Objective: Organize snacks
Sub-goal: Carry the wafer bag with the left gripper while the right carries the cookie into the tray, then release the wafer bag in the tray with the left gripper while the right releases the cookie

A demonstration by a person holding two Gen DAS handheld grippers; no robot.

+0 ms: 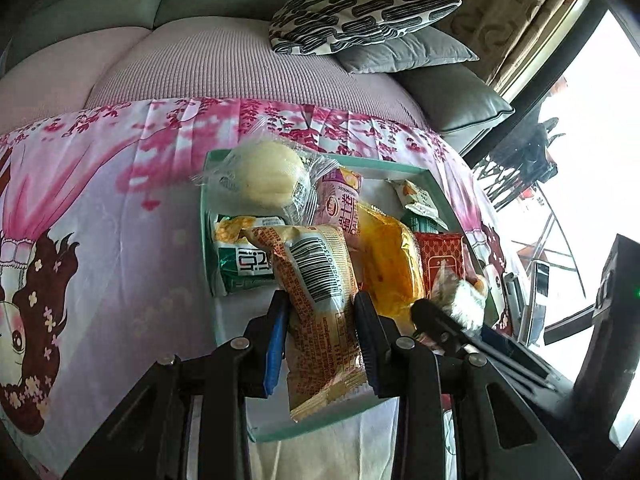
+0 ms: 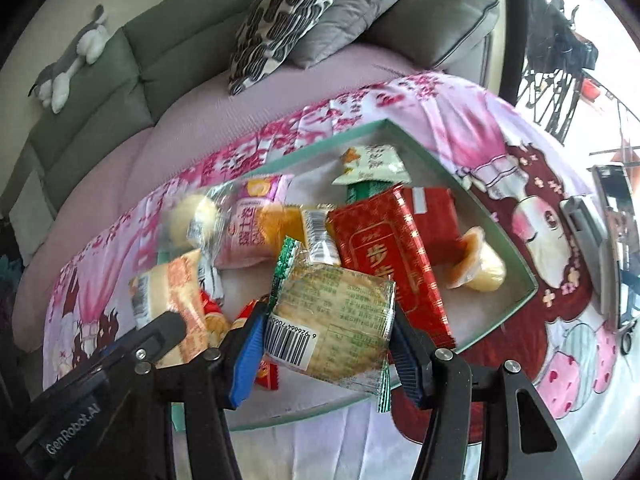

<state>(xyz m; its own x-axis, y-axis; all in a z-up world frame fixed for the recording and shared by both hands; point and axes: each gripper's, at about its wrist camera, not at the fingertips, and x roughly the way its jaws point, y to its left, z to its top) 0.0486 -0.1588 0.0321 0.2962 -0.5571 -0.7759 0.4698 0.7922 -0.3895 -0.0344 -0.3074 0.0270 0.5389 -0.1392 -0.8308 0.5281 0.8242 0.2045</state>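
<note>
Clamped between the blue pads of the left claw (image 1: 320,320) is an orange-printed snack packet (image 1: 320,300) with its barcode turned up; it is held just above the near edge of a shallow teal-rimmed tray (image 1: 208,216). A flat green-edged cracker packet (image 2: 332,320) is gripped in the same way by the right claw (image 2: 324,344), also over the near part of the tray, so both claws are closed on a snack rather than standing wide.

Most of the snacks are already gathered in the tray, which lies on a pink printed cloth (image 1: 120,208) spread over what looks like a sofa seat. Lying inside it are a wrapped round bun (image 1: 264,174), a pink packet (image 1: 340,204), a yellow packet (image 1: 388,256), a green packet (image 1: 240,264), a red box (image 2: 384,256), a small green-and-white sachet (image 2: 372,164) and a jelly cup (image 2: 476,264). They are heaped loosely and overlap one another, not set in rows.

No loose snacks are seen on the cloth outside the tray. Collection is therefore judged nearly finished: the two held packets remain to be set down, and tidying of the pile may still be wanted.
</note>
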